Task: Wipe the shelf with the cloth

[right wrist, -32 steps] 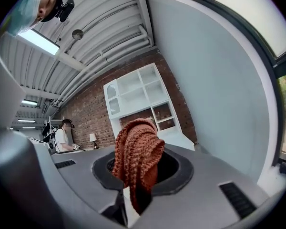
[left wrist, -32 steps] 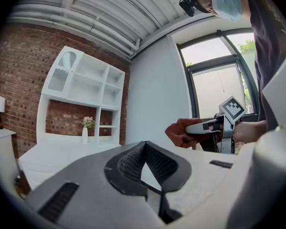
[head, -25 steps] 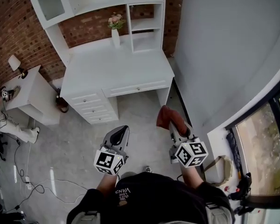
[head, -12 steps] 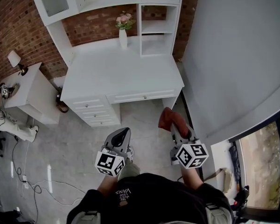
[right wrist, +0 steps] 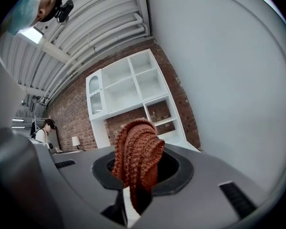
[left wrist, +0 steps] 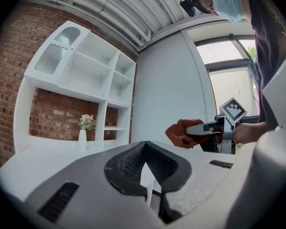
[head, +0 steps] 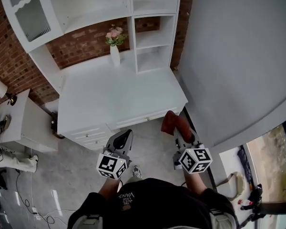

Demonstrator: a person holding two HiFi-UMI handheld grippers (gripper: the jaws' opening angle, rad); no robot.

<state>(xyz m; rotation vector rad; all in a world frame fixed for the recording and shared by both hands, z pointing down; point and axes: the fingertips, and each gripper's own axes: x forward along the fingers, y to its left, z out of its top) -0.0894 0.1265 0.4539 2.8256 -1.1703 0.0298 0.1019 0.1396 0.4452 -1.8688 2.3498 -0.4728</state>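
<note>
Shelf ahead; right gripper jaws clamp cloth.

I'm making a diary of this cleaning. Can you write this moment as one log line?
right tool: shut on cloth | left tool: shut, empty | shelf: cloth not touching it

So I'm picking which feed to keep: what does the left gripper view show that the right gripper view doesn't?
Only the left gripper view: the right tool seen from outside, the vase of flowers and the window. Only the right gripper view: a table lamp and a person far left. Both: the rust knitted cloth in the right tool, the white shelf unit, the brick wall.
</note>
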